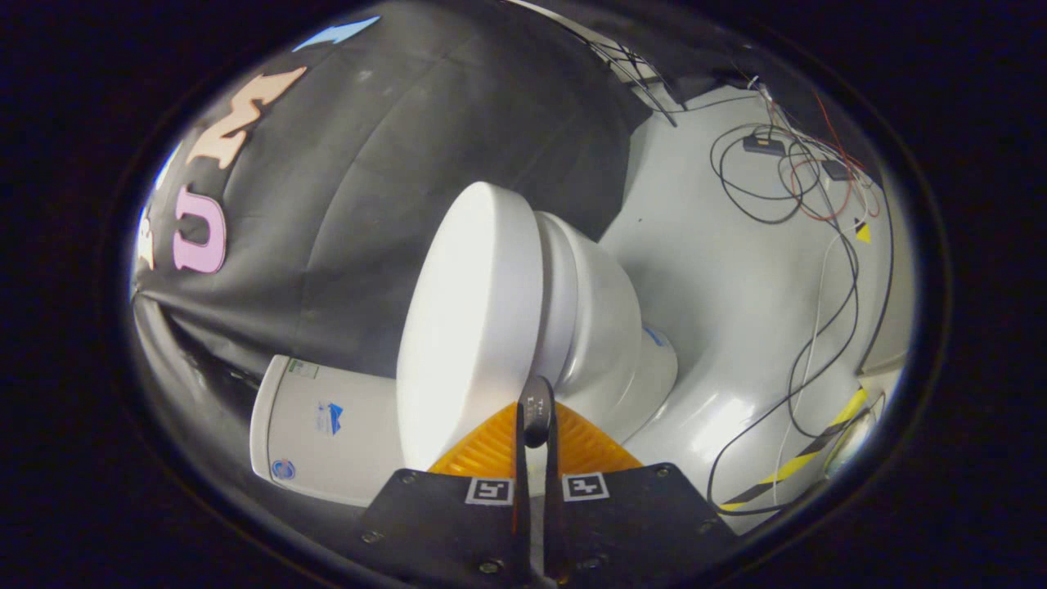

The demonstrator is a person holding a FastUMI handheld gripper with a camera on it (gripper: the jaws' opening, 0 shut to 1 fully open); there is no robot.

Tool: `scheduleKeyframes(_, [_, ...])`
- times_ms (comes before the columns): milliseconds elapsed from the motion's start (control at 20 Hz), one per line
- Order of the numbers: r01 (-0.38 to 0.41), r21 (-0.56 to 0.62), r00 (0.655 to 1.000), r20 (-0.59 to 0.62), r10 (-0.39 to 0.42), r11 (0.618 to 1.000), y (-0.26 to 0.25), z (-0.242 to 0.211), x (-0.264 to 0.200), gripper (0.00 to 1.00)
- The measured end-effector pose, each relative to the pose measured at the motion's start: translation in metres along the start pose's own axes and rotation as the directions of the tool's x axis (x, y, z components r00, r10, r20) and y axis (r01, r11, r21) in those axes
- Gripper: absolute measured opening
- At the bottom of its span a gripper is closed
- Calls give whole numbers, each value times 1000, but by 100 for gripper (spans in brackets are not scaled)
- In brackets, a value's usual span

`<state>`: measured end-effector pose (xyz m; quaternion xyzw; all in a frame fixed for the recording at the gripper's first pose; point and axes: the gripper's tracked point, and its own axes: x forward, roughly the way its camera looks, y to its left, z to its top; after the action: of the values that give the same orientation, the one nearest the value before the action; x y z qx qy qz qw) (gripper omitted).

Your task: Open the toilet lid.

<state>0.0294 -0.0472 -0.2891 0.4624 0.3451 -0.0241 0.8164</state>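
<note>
The white toilet lid point(470, 327) appears rolled on its side, its broad top facing the black cloth wall. Under it lie the seat point(564, 278) and the bowl point(609, 335); the lid sits close against the seat, and I cannot tell whether a gap has opened. My gripper point(536, 406) is at the lid's front rim. Its fingers point(491, 446) are drawn almost together on a small dark tab point(536, 417) that sticks out from that rim. The tab is pinched between both fingers.
The white tank point(327, 429) with small stickers stands behind the lid, against the cloth wall. Beyond the bowl spreads a grey floor point(720, 270) with loose black, red and white cables point(810, 188) and yellow-black tape point(806, 458).
</note>
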Motion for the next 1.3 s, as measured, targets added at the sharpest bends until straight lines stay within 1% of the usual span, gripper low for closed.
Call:
scheduleKeyframes(100, [-25,16,1000,4,25,1000,2,1,0,7])
scheduleKeyframes(300, [-49,-16,999,5,49,999,4,4,-3,7])
scheduleKeyframes(400, [-62,-13,998,1,62,998,7,4,-5,8])
scheduleKeyframes(450, [-44,-16,999,6,45,999,2,12,-2,8])
scheduleKeyframes(500, [-34,3,999,12,34,999,-7,7,5,7])
scheduleKeyframes(550, [-32,9,999,12,32,999,-12,7,8,1])
scheduleKeyframes(600, [-19,10,1000,12,18,1000,-7,6,6,1])
scheduleKeyframes(700, [-5,-22,1000,9,5,1000,1,5,-4,1])
scheduleKeyframes(850, [-18,-43,1000,20,19,999,12,7,-7,1])
scheduleKeyframes(1050, [-20,-101,999,31,23,995,27,10,-16,1])
scheduleKeyframes(1300, [-35,-125,998,41,41,992,42,13,-25,1])
